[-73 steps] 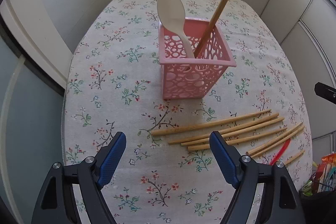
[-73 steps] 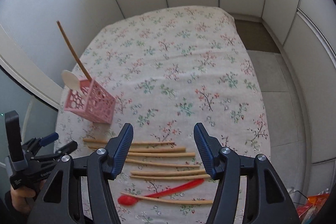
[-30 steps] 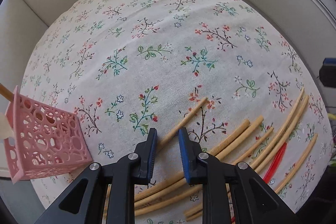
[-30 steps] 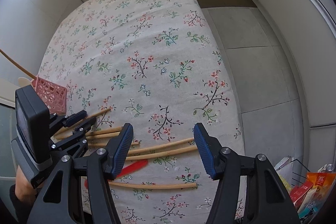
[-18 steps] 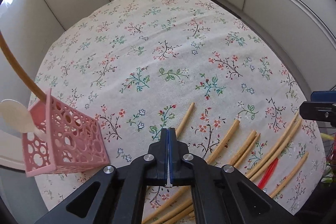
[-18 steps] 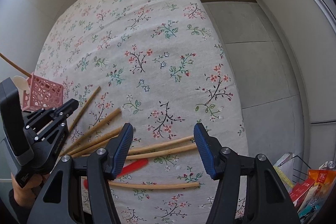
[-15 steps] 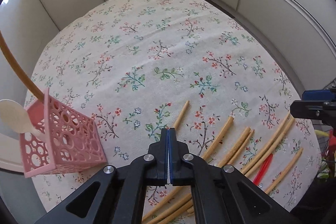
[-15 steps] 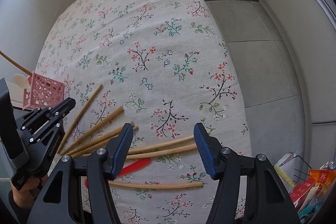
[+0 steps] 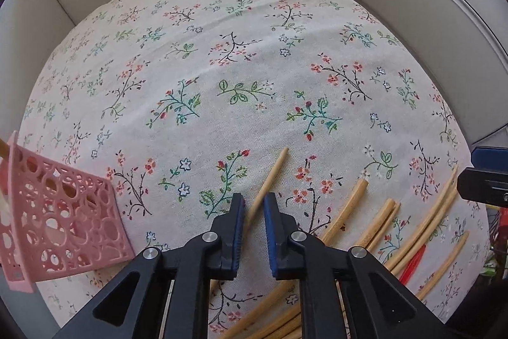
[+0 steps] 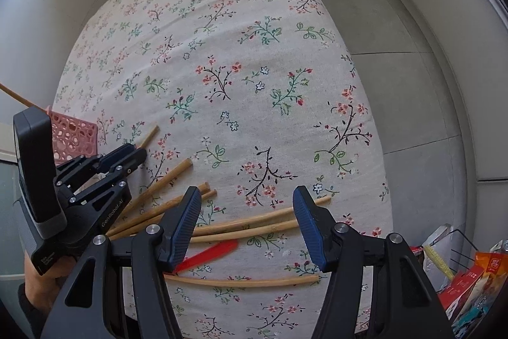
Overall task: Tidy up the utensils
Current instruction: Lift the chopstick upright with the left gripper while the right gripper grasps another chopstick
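- Left wrist view: the left gripper was opening its jaws, one chopstick lying loose between them; the pink basket held few utensils.
- Right wrist view: the right gripper hung released and empty; several chopsticks and a red spoon remained on the tablecloth.

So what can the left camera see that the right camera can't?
Only the left camera shows the left tool's blue pads from behind, opening with a thin chopstick between them, and the pink basket's holey side up close.

Only the right camera shows the right tool wide open above the table, the whole left tool with the hand holding it, the grey floor and snack packets.

Both show the flowery cloth, the loose chopsticks, the red spoon and the basket.
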